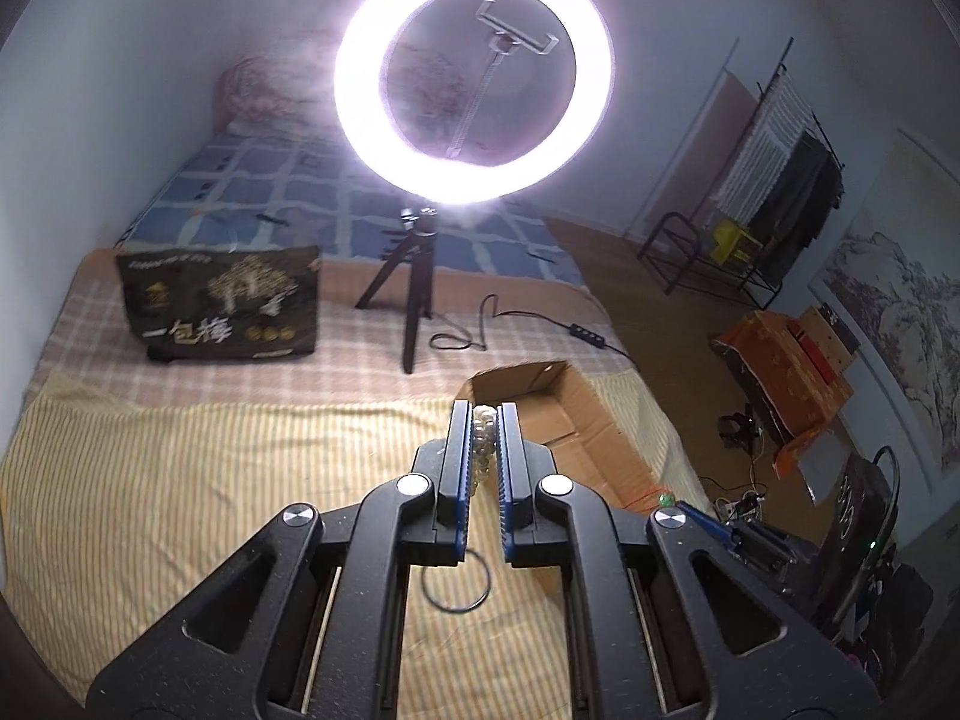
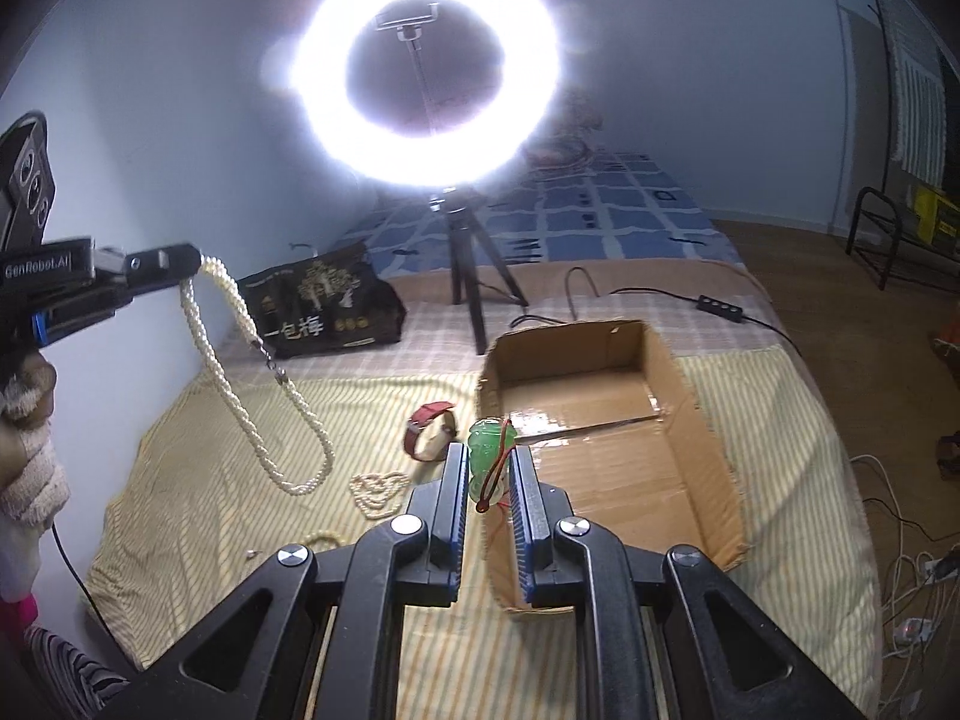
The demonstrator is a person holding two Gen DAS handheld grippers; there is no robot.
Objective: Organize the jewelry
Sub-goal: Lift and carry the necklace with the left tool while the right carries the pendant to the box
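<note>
Over the bed (image 2: 198,468), my left gripper (image 1: 486,438) pinches a pearl necklace (image 2: 252,372) that dangles free; my right gripper (image 2: 489,468) clamps a green pendant (image 2: 489,450) just beside the cardboard box (image 2: 708,420). Next, I judge, both go over its open top for release.

in the right wrist view the cardboard box (image 2: 606,420) at centre right lies open-topped and bare inside, its near left wall just beyond the fingers, while a watch (image 2: 431,429) and loose pearl strands (image 2: 377,492) clutter the striped cloth (image 2: 198,480) at lower left.
</note>
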